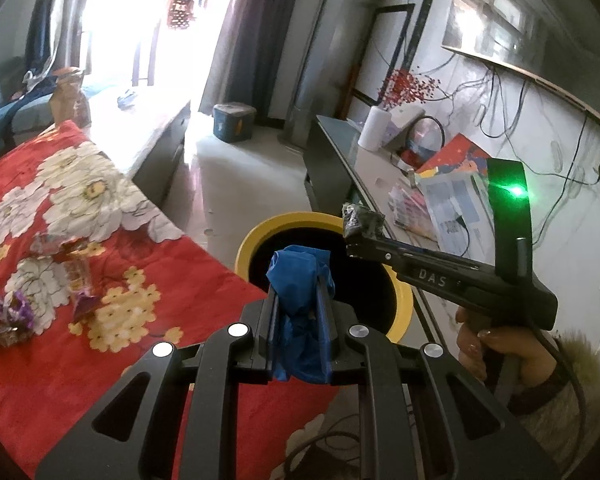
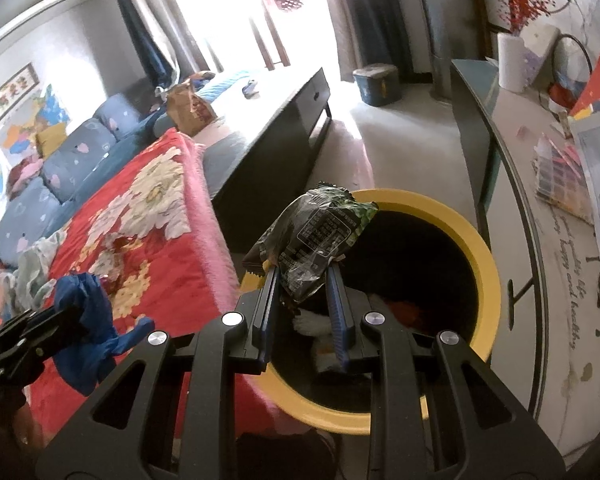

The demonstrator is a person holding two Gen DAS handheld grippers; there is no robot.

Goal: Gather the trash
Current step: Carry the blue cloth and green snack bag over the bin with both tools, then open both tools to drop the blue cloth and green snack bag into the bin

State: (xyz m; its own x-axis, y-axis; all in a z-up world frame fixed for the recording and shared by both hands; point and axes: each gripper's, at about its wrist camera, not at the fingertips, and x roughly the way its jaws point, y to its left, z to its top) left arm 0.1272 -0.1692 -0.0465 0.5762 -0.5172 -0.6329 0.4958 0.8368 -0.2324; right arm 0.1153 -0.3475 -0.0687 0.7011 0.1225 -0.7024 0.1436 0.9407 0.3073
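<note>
My left gripper (image 1: pixel 300 280) is shut on a crumpled blue plastic bag (image 1: pixel 300 276) and holds it at the near rim of a round bin with a yellow rim (image 1: pixel 248 246). My right gripper (image 2: pixel 303 276) is shut on a dark green snack wrapper (image 2: pixel 316 232) and holds it over the bin's yellow rim (image 2: pixel 488 264); white and red trash lies inside the bin. In the left wrist view the right gripper (image 1: pixel 358 236) is above the bin's far right side. In the right wrist view the left gripper (image 2: pixel 66 314) with the blue bag (image 2: pixel 88 320) is at the lower left.
A red floral blanket (image 1: pixel 100 280) covers the surface left of the bin, with several purple and clear candy wrappers (image 1: pixel 10 314) on it. A glass-topped cabinet (image 2: pixel 540 240) with papers stands right of the bin. A low dark table (image 2: pixel 276 132) and a blue sofa (image 2: pixel 60 160) lie beyond.
</note>
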